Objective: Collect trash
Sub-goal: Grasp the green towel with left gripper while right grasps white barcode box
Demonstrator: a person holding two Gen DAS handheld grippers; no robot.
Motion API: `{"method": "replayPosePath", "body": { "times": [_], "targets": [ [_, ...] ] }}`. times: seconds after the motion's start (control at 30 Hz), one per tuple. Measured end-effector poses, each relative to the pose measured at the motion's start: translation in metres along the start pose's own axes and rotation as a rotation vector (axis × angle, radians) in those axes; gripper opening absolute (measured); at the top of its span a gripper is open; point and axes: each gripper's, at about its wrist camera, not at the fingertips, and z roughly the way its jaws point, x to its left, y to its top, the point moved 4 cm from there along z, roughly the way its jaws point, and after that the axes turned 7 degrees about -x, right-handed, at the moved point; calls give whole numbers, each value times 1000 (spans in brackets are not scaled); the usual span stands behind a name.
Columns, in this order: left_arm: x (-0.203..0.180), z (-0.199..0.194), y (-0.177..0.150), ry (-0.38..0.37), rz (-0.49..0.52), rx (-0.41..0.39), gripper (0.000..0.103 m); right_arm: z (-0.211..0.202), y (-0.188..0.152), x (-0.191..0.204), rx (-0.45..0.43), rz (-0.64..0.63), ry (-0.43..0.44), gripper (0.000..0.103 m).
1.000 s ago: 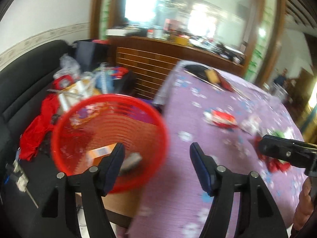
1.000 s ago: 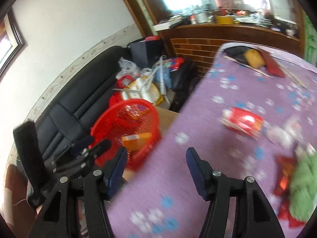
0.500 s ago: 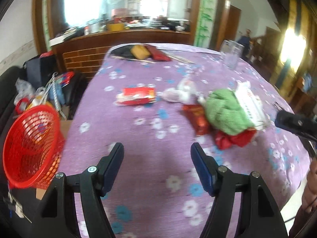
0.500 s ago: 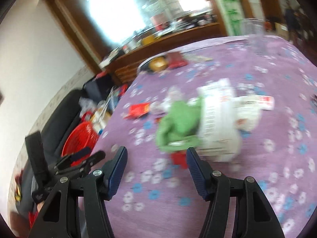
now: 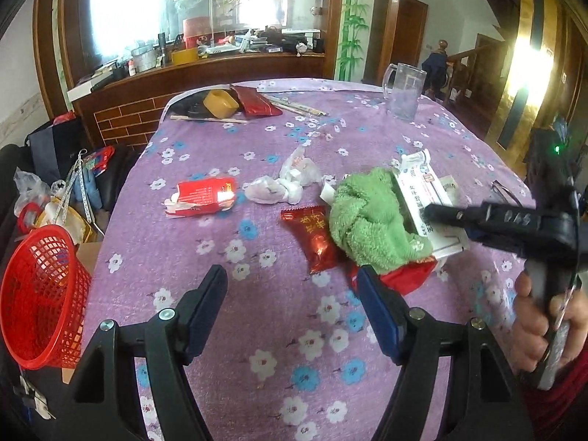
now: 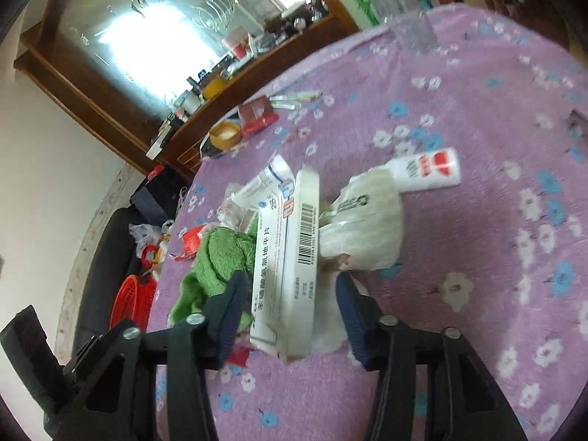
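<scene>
Right gripper point(image 6: 290, 308) spread wide, nothing clamped, poised low over the purple flowered tablecloth point(image 6: 477, 220) with the white medicine box point(image 6: 290, 257) lying lengthwise in the gap between its two blue-padded fingers point(image 6: 349, 308), apparently short of either pad, though hard to judge at this angle. Left gripper point(image 5: 292, 301) likewise parted and gripping nothing, hovering near the table's front edge, the dark red candy wrapper point(image 5: 316, 237) just ahead of its gap and the trash heap ahead and to its right. Seen from the left wrist, right gripper's black finger reaching in over the box point(image 5: 419, 193), a hand point(image 5: 540, 323) on its handle at the frame's right edge. Red mesh basket point(image 5: 40, 294) off the table's left side, well apart from both grippers, partly cut by the frame. Green towel point(image 6: 220, 253) bunched against the box's left side and partly hidden behind the right gripper's left finger; a scrap of red point(image 5: 408, 275) peeking from beneath it, too covered to identify. Crumpled whitish bag point(image 6: 367, 228) pressed against the box's right side, somewhat blurred, with a small white-and-red bottle point(image 6: 426, 172) lying just beyond. Box long and flat, printed with Chinese characters, a barcode on its narrow side, far flap open. Farther left, a torn red carton point(image 5: 204, 196) and crumpled clear plastic point(image 5: 286, 182) lying separately on the cloth.
</scene>
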Motion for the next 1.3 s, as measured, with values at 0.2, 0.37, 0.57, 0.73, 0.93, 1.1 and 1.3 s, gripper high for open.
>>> {"method": "replayPosePath", "body": {
  "times": [0.2, 0.37, 0.57, 0.73, 0.93, 1.1, 1.3],
  "targets": [
    [-6, 9, 16, -33, -18, -1, 76, -15, -2, 12, -53, -46, 51, 15],
    [-33, 33, 28, -73, 17, 24, 79, -55, -1, 15, -156, -68, 58, 15],
    [-63, 76, 38, -46, 84, 69, 79, -83, -5, 5, -195, -49, 51, 15],
    [-72, 104, 28, -41, 116, 126, 71, -89, -7, -1, -196, -35, 51, 15],
    [-67, 91, 20, -41, 98, 67, 52, -92, -10, -1, -192, -36, 53, 15],
    [-49, 47, 18, -10, 50, -69, 52, -91, -15, 12, -199, -79, 41, 15],
    [-22, 4, 8, 65, 11, -206, 52, -83, -29, 40, -206, -177, 7, 15]
  ]
}}
